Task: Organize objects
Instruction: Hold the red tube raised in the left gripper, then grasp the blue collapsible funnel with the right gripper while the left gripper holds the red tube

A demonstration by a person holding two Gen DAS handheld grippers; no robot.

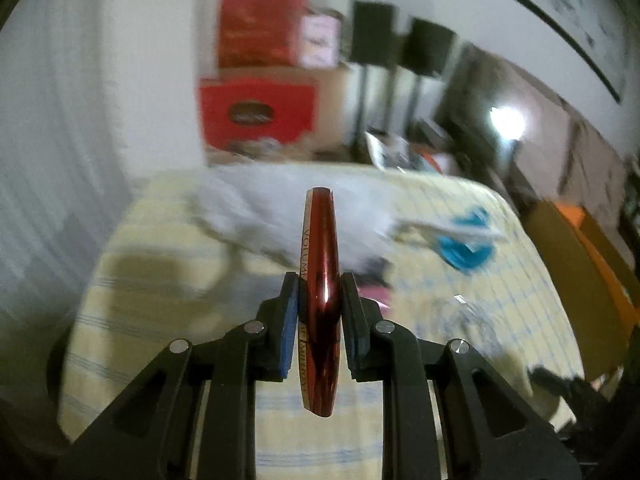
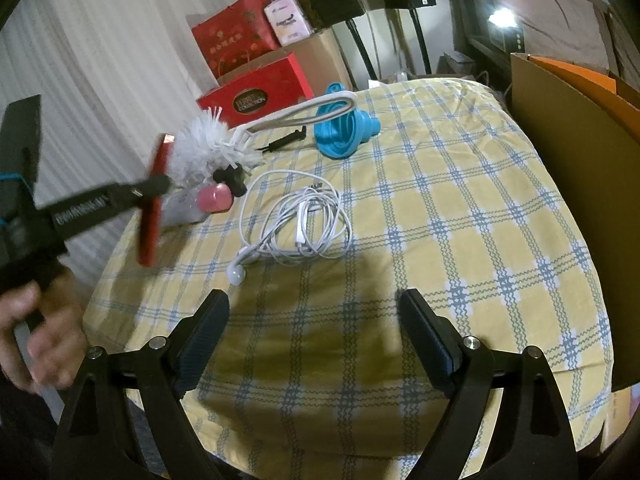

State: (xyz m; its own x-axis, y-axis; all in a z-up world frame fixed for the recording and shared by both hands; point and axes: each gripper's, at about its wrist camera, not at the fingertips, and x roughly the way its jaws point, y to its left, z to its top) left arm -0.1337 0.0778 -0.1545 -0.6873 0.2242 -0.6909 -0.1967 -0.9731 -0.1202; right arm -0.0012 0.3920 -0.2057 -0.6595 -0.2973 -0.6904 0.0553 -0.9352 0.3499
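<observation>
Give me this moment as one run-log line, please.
left gripper: shut on red mascara tube | right gripper: open, empty | earphones: on table

Left claw (image 1: pixel 320 300) clamps red mascara tube (image 1: pixel 319 300) upright above blurred yellow checked tablecloth (image 1: pixel 160 280).

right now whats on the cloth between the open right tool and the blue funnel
In the right wrist view, a tangle of white earphones lies between the right tool and the blue funnel; the rest of the checked cloth there is bare.

Red tube (image 1: pixel 319 280), yellow-checked, perhaps blue-lined, cloth (image 2: pixel 460 208)
</observation>
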